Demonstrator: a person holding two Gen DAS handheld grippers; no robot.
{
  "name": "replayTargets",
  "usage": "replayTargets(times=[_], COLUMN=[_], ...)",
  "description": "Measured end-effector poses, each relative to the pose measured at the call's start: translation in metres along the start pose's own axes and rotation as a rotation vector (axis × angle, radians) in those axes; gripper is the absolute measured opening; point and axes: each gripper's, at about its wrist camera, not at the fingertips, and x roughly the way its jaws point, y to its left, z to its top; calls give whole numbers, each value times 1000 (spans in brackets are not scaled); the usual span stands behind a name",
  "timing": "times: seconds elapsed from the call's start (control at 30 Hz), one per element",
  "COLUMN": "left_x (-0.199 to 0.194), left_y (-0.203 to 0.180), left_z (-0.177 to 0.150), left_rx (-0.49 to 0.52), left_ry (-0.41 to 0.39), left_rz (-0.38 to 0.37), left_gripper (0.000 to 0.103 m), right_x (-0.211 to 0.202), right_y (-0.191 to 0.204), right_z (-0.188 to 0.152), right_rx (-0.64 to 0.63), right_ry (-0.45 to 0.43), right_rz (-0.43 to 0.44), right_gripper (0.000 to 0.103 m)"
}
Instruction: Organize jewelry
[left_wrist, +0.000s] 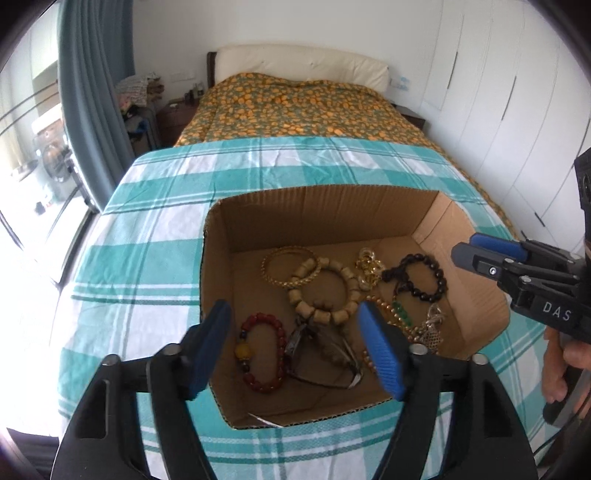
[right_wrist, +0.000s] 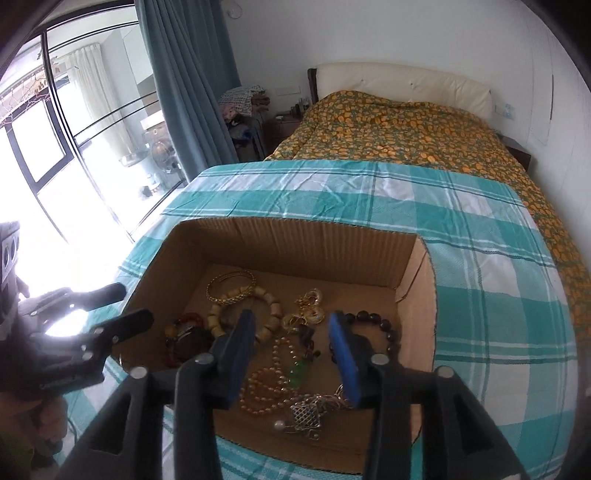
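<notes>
An open cardboard box (left_wrist: 325, 206) sits on a teal checked cloth and holds jewelry. Inside lie a red bead bracelet (left_wrist: 264, 350), a wooden bead bracelet (left_wrist: 323, 291), gold bangles (left_wrist: 284, 266), a black bead bracelet (left_wrist: 421, 277), a pearl necklace (right_wrist: 266, 384) and a silver pendant (right_wrist: 306, 419). My left gripper (left_wrist: 295, 347) is open and empty above the box's near edge. My right gripper (right_wrist: 293, 354) is open and empty above the pearl necklace; it also shows in the left wrist view (left_wrist: 476, 251) at the box's right wall.
The teal checked cloth (left_wrist: 147, 258) covers the foot of a bed with an orange patterned quilt (left_wrist: 295, 107). White wardrobe doors (left_wrist: 517, 110) stand on the right. A window and blue curtain (right_wrist: 177, 92) are on the left.
</notes>
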Motion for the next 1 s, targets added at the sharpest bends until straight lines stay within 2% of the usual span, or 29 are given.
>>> replayTargets(times=[0.07, 0.2, 0.33, 0.47, 0.57, 0.7, 0.87, 1.0], left_x=[-7, -27, -51, -69, -78, -80, -90, -94], left_y=[-1, -13, -24, -27, -29, -28, -27, -28], left_z=[-2, -3, -4, -6, -11, -11, -17, -22], left_rx=[9, 37, 28, -2, -7, -8, -34, -36], left_ry=[-15, -62, -124, -157, -177, -106, -57, -20], left_rz=[9, 73, 132, 183, 224, 216, 214, 200], left_gripper=[88, 99, 101, 102, 102, 102, 102, 102], right_x=[-10, -34, -60, -79, -90, -102, -115, -123], right_y=[-2, 2, 10, 16, 19, 25, 36, 41], right_z=[-2, -7, -15, -20, -24, -30, -37, -40], right_rx=[19, 17, 13, 25, 33, 26, -7, -2], right_ry=[-15, -40, -56, -65, -71, -81, -96, -93], right_rz=[3, -15, -40, -65, -69, -75, -121, -125], right_gripper=[47, 59, 74, 75, 81, 82, 82, 83])
